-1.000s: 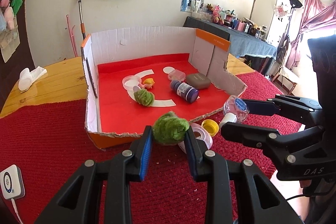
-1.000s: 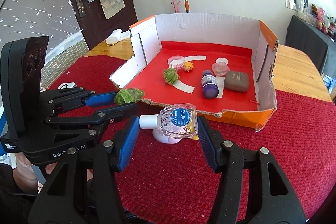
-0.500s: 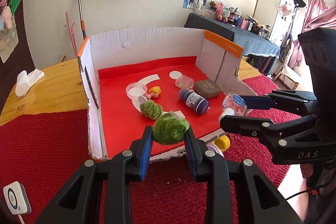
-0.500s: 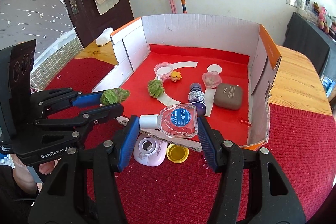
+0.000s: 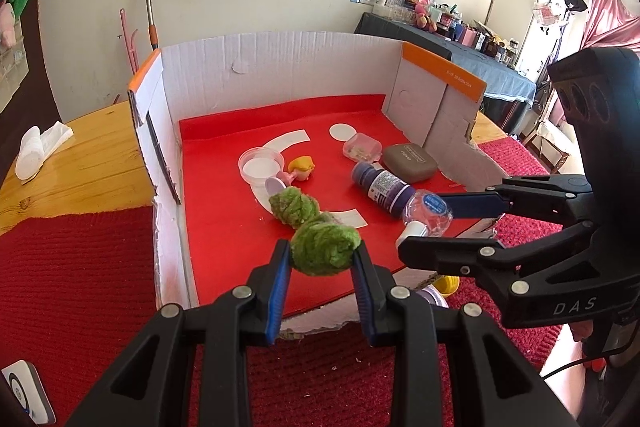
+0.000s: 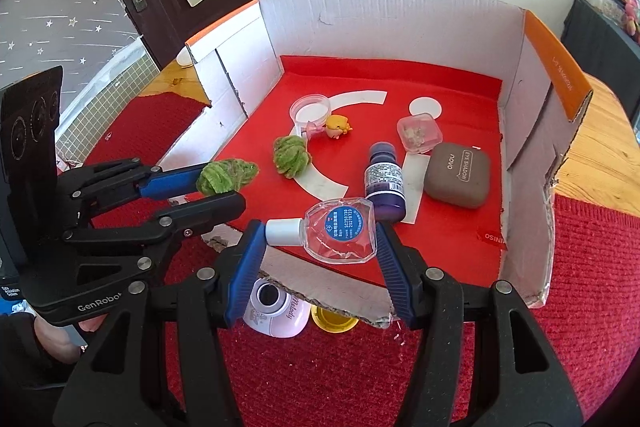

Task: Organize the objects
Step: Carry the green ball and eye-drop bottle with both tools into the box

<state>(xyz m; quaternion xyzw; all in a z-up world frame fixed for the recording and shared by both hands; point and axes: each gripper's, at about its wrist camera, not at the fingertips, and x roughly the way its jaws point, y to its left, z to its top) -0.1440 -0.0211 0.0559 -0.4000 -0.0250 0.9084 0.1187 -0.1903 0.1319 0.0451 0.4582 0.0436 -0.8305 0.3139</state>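
My left gripper (image 5: 320, 259) is shut on a green fuzzy ball (image 5: 325, 246), held over the front of the red-lined cardboard box (image 5: 280, 67). My right gripper (image 6: 320, 243) is shut on a clear bottle with a white cap and a blue round label (image 6: 340, 233), above the box's torn front edge. From the right wrist view the left gripper (image 6: 224, 183) and its green ball (image 6: 226, 175) show at the left. A second green ball (image 5: 294, 207) lies inside the box.
Inside the box lie a purple bottle (image 6: 384, 183), a brown eye-shadow case (image 6: 458, 175), a small clear case (image 6: 418, 133), a round clear dish (image 6: 310, 111) and a yellow toy (image 6: 338, 127). A pink-white device (image 6: 280, 311) and a yellow lid (image 6: 334, 321) sit on the red cloth before the box.
Both grippers have moved forward from the red cloth to over the box's front edge, each still holding its object. The pink device and yellow lid now lie behind and below them.
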